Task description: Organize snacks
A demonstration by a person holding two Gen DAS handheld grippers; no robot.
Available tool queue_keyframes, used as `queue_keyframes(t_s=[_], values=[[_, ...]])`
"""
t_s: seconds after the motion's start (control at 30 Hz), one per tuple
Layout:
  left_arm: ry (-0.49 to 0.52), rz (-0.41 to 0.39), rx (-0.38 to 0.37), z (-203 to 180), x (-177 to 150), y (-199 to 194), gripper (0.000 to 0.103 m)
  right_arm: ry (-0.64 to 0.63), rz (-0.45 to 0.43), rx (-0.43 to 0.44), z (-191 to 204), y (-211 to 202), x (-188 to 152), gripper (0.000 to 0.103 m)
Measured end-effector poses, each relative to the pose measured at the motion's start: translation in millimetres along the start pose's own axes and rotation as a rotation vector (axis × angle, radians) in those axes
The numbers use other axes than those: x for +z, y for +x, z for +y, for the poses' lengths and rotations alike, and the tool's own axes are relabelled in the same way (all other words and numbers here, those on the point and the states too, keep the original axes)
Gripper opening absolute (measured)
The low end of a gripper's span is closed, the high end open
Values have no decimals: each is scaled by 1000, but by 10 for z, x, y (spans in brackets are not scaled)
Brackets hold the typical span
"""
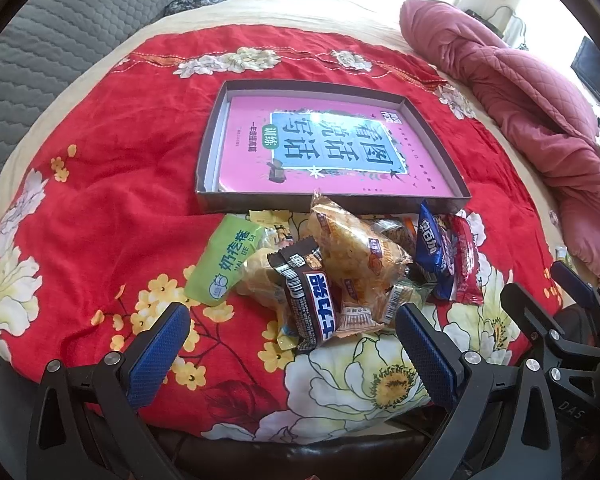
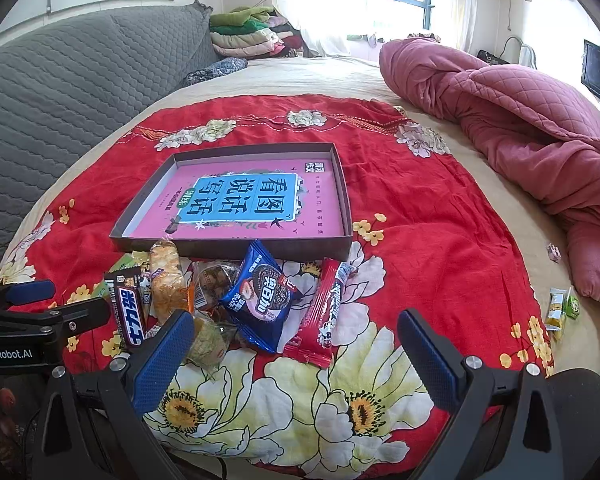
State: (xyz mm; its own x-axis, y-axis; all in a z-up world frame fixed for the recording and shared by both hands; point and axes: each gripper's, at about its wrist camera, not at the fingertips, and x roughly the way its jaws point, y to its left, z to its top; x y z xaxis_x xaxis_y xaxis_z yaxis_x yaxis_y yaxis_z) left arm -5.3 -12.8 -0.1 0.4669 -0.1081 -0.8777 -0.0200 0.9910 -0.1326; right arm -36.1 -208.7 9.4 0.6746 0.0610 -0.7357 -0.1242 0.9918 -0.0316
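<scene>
Red floral cloth point(image 2: 440, 216), pink book point(image 2: 256, 204) in a grey-brown tray point(image 2: 228, 249), blue cookie packet point(image 2: 260, 296), quilted pink blanket point(image 2: 520, 120).

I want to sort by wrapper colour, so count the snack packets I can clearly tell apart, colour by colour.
Green packet: 1
Brown chocolate bar: 1
Blue cookie packet: 1
Red packet: 1
Clear-wrapped pastries: at least 2
Total: at least 6; the pile hides more.

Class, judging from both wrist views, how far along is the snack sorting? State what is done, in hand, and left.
Done: nothing; the tray holds only a pink book. In hand: nothing; the left gripper and right gripper are open and empty. Left: the whole snack pile, plus two stray packets near the pink quilt.
</scene>
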Motion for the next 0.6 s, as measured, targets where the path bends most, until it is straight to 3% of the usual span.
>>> queue_keyframes(t_s=[0.6], values=[[-15,8,-6,35,13,52,102,3,18,6,22,66,-12,102]])
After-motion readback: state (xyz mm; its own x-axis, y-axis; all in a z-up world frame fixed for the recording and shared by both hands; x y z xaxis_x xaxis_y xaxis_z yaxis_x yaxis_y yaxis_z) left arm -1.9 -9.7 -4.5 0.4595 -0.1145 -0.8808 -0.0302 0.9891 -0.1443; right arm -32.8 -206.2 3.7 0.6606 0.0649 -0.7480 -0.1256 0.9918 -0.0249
